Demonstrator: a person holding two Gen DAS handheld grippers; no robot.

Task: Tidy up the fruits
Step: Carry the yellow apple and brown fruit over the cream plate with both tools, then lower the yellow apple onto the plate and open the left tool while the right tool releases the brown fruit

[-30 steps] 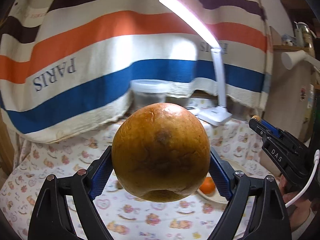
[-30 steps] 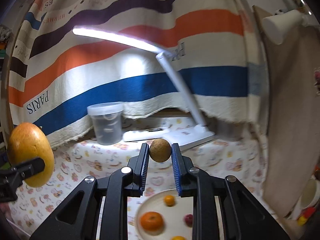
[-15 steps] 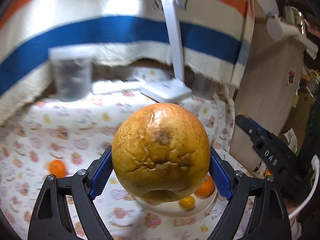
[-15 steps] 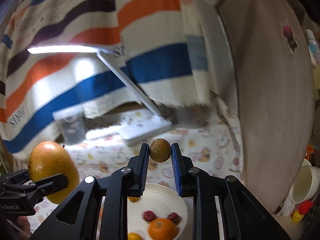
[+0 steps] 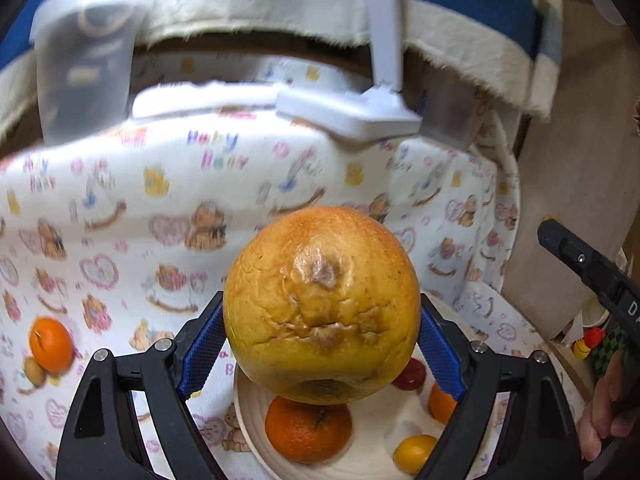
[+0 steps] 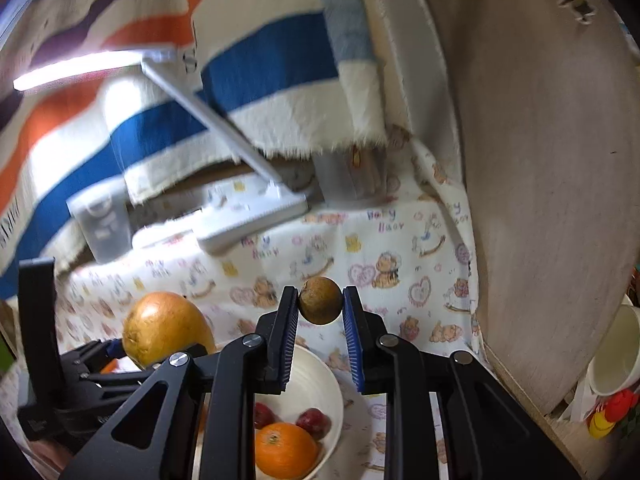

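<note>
My left gripper is shut on a large yellow-orange pomelo and holds it just above a white bowl. The bowl holds an orange, a small yellow fruit, another orange and a red fruit. My right gripper is shut on a small brown round fruit, above the same bowl, which shows an orange and red fruits. The pomelo shows at the left of the right wrist view.
An orange and a small brown fruit lie on the printed tablecloth at left. A white desk lamp and a clear lidded container stand at the back. A wooden panel borders the right side.
Both grippers have tilted down and moved toward the bowl. The pomelo now hangs over the bowl's rim. The right gripper has moved right, closer to the wooden panel.
</note>
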